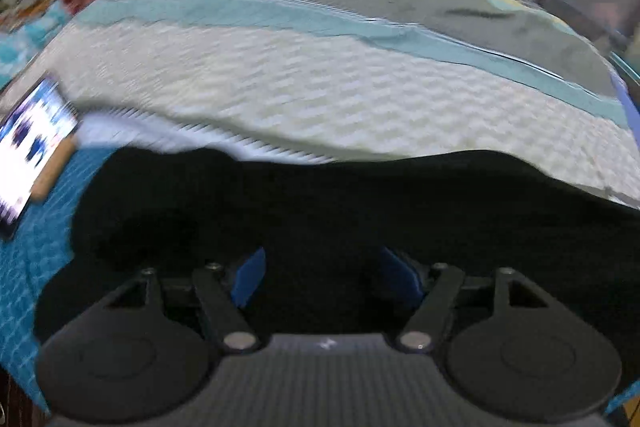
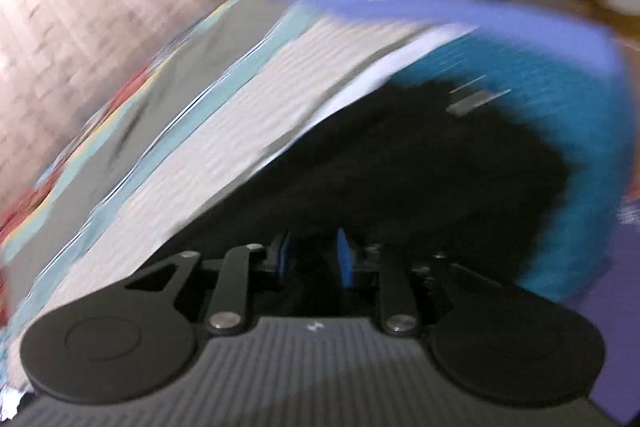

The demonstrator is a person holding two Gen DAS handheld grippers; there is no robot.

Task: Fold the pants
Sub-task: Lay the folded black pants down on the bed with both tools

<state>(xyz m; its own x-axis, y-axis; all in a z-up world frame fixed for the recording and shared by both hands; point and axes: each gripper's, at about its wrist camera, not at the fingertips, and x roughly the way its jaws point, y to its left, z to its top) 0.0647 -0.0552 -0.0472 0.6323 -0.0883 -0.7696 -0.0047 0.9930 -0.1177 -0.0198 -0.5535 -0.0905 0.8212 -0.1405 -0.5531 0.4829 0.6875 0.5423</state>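
Clearly the pants (image 1: 360, 211) lie on the bed (image 1: 280, 87) directly ahead of and under both grippers, a black mass whose long axis seems to run across the left view. At far left a lit phone (image 1: 32, 147) rests on the blue cover. The left gripper (image 1: 324, 275) stands wide apart over the cloth, gripping nothing. The right gripper (image 2: 312, 259) is narrowly parted; whether cloth sits between its pads I cannot tell. Blur and blackness hide folds, hems and waistband.
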